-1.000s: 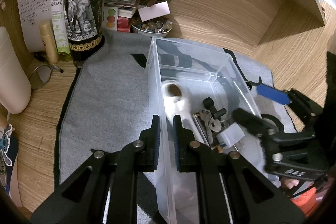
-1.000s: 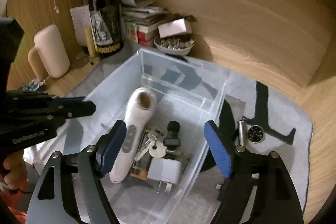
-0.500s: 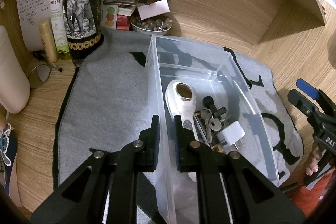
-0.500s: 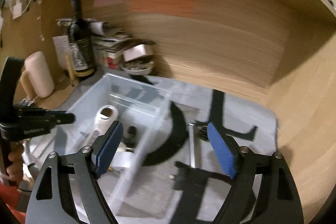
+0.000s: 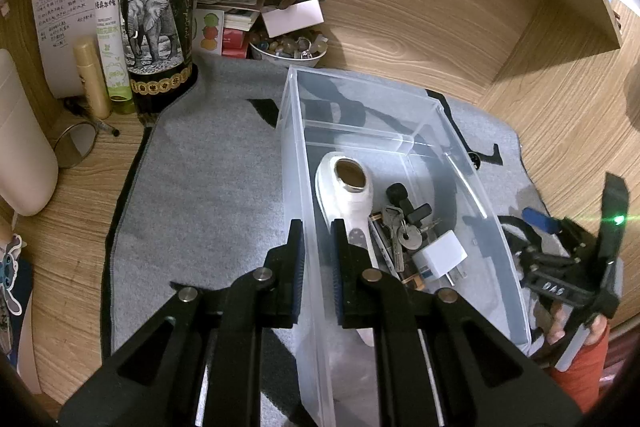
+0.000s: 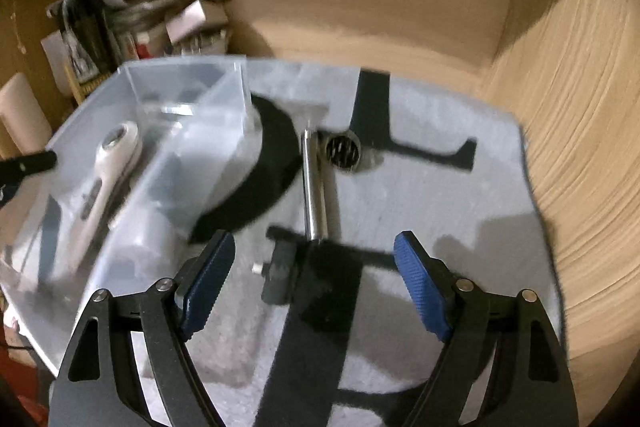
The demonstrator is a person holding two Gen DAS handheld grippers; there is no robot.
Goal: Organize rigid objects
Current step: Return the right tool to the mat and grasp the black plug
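My left gripper (image 5: 316, 239) is shut on the left wall of a clear plastic bin (image 5: 298, 163), which also shows in the right wrist view (image 6: 236, 87). The bin holds a white handheld device (image 5: 346, 195), keys (image 5: 402, 231) and a white charger plug (image 5: 440, 255). My right gripper (image 6: 312, 287) is open and empty above the grey mat (image 6: 440, 195), right of the bin. A silver metal rod (image 6: 314, 183), a small round metal piece (image 6: 343, 151) and a small dark object (image 6: 280, 271) lie on the mat ahead of it. The right gripper also shows in the left wrist view (image 5: 560, 255).
A wine bottle with an elephant label (image 5: 154, 7), a green spray bottle (image 5: 110, 39), a bowl of stones (image 5: 288, 47), stacked books and papers stand at the back left. A small mirror (image 5: 76, 145) and a cream container (image 5: 20, 147) sit left. Wooden walls enclose back and right.
My right gripper has swung away from the bin to the right and lowered over the mat toward the silver rod. My left gripper has stayed clamped on the bin wall.
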